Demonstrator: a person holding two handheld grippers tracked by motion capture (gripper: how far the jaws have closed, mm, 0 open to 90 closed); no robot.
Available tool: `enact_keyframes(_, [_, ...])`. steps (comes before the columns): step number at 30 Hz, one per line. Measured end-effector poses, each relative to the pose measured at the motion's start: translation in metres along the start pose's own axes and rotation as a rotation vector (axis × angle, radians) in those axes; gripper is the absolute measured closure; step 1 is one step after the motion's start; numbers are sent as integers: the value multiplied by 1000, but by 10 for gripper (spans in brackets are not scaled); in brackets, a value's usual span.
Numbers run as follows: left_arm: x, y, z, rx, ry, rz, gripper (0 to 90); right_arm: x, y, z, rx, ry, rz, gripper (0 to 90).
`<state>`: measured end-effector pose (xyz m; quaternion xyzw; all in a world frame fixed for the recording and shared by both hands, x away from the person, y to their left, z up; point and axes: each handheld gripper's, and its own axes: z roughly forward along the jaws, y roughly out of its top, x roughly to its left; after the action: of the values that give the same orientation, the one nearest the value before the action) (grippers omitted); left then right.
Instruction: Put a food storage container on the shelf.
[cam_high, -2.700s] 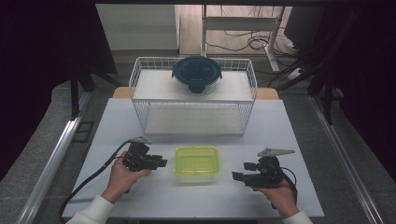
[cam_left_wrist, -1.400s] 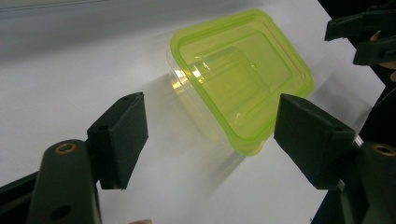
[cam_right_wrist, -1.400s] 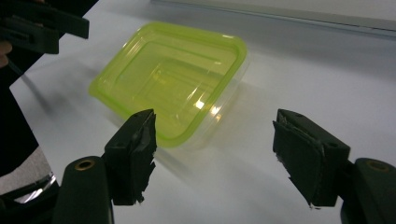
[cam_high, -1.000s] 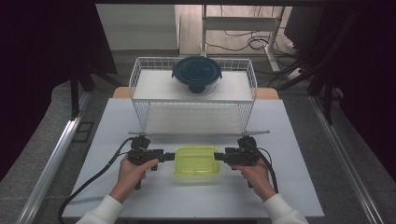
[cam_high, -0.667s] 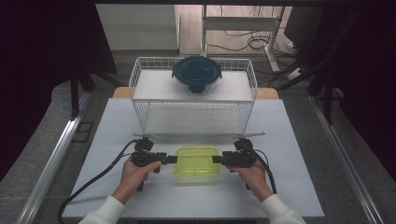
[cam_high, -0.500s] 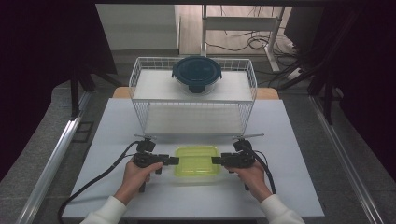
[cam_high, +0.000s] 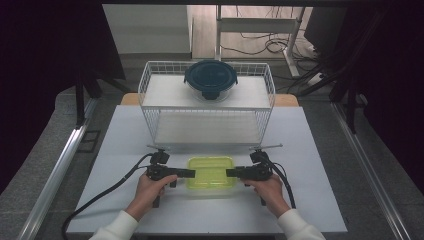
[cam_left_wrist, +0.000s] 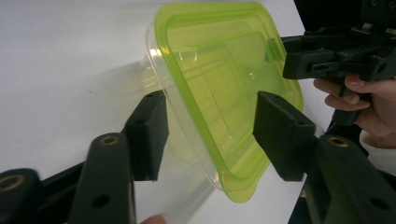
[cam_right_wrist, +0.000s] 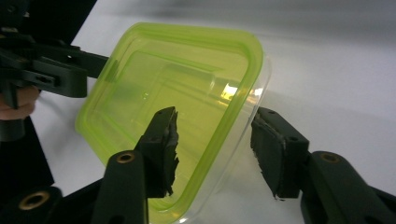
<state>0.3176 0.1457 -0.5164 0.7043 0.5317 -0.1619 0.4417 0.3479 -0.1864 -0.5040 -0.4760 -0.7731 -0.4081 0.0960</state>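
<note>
Two grippers flank a green-lidded box on the white table.

The box (cam_high: 211, 172) sits on the table (cam_high: 310, 150) just in front of the wire rack (cam_high: 207, 107), between both hands. The left gripper (cam_left_wrist: 205, 135) straddles the box's left end, one jaw over the lid (cam_left_wrist: 219, 79) and one beside the clear wall; its jaws have just been closing, with gaps left on both sides, so nothing is gripped. The right gripper (cam_right_wrist: 215, 144) straddles the opposite end likewise, closing but not yet pressing. A dark round container (cam_high: 210, 78) rests on the rack's top.
</note>
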Motion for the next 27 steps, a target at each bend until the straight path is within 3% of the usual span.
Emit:
enact_keyframes(5, [0, -2, 2, 10, 17, -15, 598, 0, -1, 0, 4, 18, 34, 588])
enact_keyframes(9, [-3, -4, 0, -7, 44, -16, 690, 0, -2, -3, 0, 7, 55, 698])
enact_keyframes(17, [-9, -7, -4, -31, 44, 9, 709, 6, -5, -10, -13, -1, 75, 760])
enact_keyframes(27, [-15, -8, -13, -49, 4, 49, 777, 9, -4, -20, -33, 5, 46, 782])
